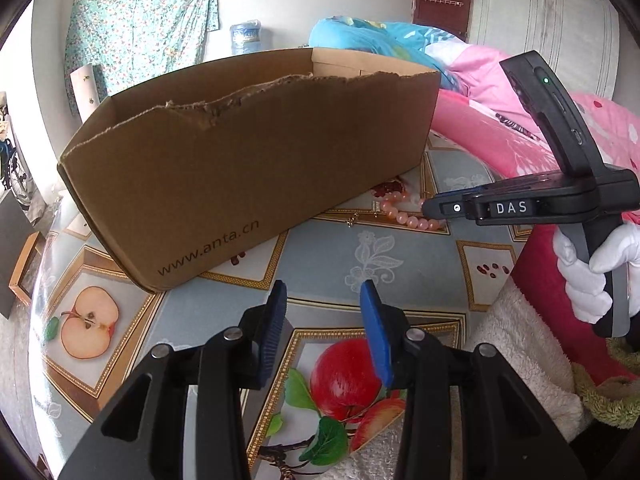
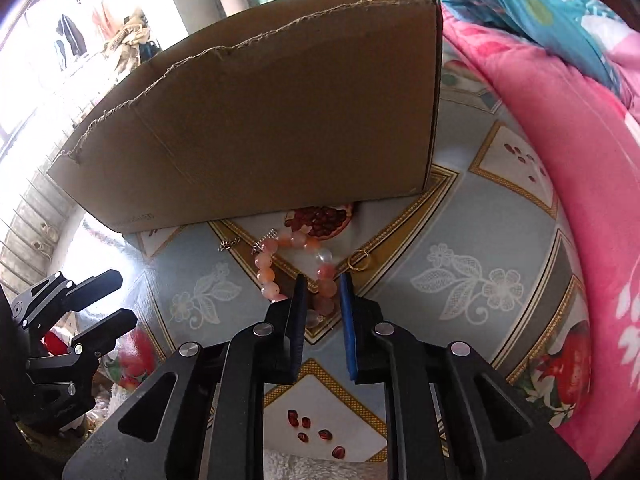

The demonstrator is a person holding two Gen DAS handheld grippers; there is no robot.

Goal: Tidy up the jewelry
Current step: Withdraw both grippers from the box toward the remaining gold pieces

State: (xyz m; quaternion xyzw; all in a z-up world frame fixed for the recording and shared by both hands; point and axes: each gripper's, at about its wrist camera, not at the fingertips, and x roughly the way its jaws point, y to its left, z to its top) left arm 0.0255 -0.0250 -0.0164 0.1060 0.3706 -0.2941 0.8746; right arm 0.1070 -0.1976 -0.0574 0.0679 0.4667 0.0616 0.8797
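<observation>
1. Right gripper (image 2: 323,292) is low over the fruit-print cloth (image 2: 460,240), jaws apart, straddling the near strand of the pink bead bracelet (image 2: 276,268); beads sit between the blue pads (image 2: 347,320), and whether they touch yet I can't tell.
2. Left gripper (image 1: 323,300) hovers nearer the front edge of the cloth, jaws apart, nothing between them, well clear of the jewelry.
3. The bracelet lies looped on the cloth just in front of the cardboard box (image 2: 280,120), close to the box's right-hand corner.
4. Beside it, a small gold ring (image 2: 359,260) just right of the loop, and a little silver charm (image 2: 226,244) to its left.
5. My read: this is the pick-up. Close squarely on one bead, not the gap between two, or the strand may slip.
6. Lift straight and slowly so the hanging loop clears the ring and the box's torn top edge before going in.
</observation>
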